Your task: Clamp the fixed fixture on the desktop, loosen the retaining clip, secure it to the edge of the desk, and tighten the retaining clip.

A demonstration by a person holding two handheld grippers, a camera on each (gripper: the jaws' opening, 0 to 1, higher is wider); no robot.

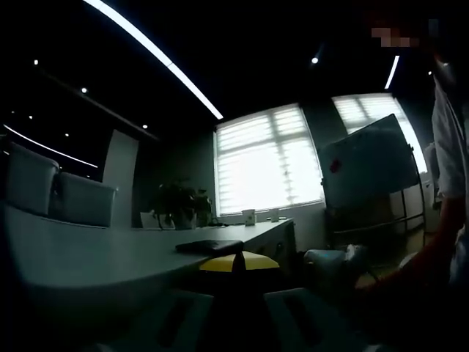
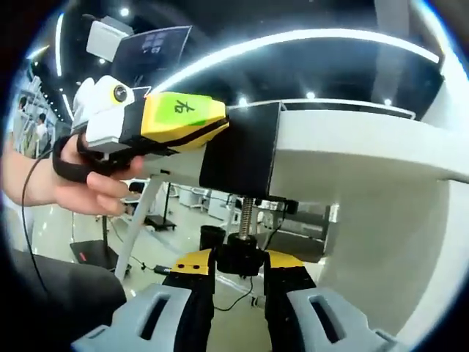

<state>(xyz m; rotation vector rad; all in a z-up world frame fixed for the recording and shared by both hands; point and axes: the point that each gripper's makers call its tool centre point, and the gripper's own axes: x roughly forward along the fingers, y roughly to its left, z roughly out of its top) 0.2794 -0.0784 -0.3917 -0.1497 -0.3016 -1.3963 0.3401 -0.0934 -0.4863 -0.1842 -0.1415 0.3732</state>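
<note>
Fixture (image 2: 242, 158) on desk edge (image 2: 352, 147); right tongs (image 2: 240, 264) pinching its screw knob (image 2: 240, 258); left tongs (image 2: 183, 121) gripping fixture.

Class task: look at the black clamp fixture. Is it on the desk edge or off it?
On. In the right gripper view the black clamp fixture wraps the desk edge, its screw knob below, between the right gripper jaws.

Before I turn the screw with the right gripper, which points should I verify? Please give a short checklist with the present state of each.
1. Black fixture sits over the desk edge: ok.
2. Left gripper holds the fixture from the side: ok.
3. Right gripper jaws are closed around the screw knob: ok.
4. Threaded screw stands straight under the fixture: ok.
5. Screw already pressing against the desk underside: cannot tell.
</note>
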